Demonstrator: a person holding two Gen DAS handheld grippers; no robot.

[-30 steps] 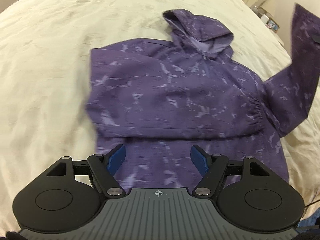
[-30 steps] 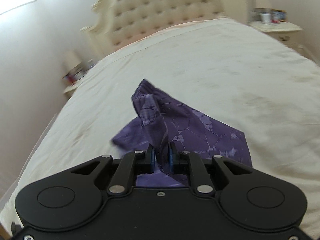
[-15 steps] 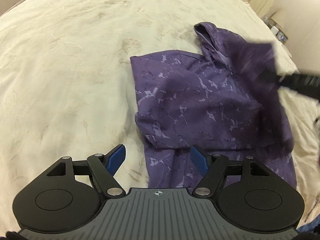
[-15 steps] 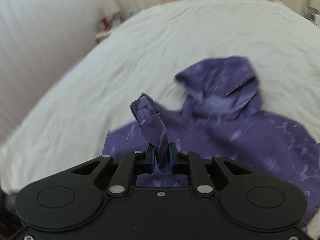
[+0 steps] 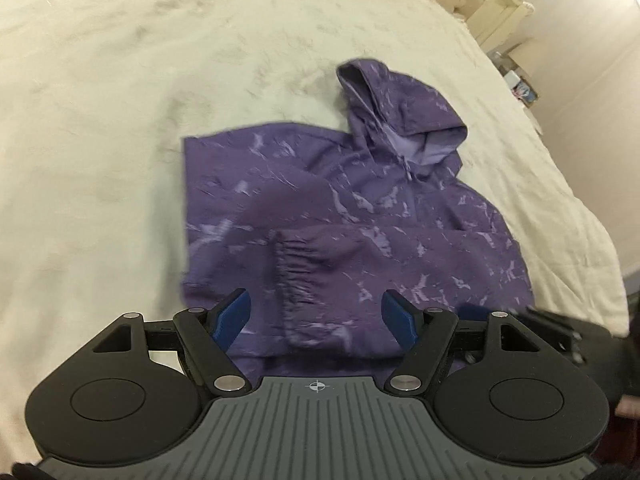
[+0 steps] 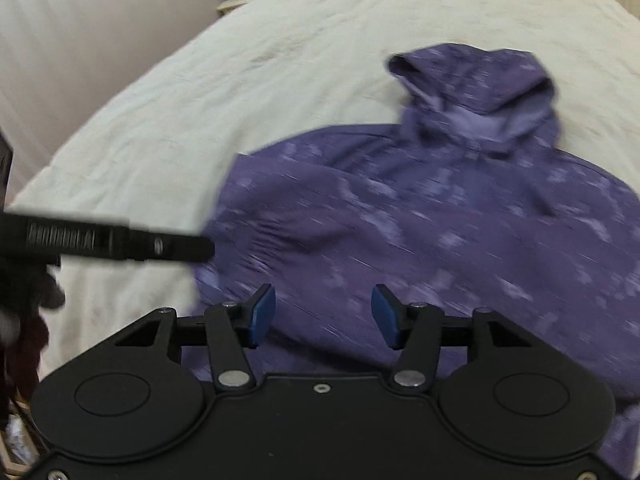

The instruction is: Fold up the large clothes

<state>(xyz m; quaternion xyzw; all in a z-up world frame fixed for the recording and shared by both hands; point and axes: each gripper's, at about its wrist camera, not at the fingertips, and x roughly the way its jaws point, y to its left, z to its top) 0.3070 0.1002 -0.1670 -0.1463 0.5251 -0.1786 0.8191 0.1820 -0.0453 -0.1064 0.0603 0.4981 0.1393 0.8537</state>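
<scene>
We see the purple hoodie [image 5: 360, 216] lying flat in the middle of the bed [image 5: 120, 120], hood toward the headboard end, one sleeve folded across its chest with the gathered cuff [image 5: 296, 280] showing. Our left tongs [image 5: 316, 316] hang released just above the cuff, gripping nothing. Our right tongs [image 6: 323, 316] are spread wide too, over the hoodie's [image 6: 440, 220] lower edge, empty.

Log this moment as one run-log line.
hoodie: on bed, sleeve folded across | left hand-held gripper: open | right hand-held gripper: open
</scene>
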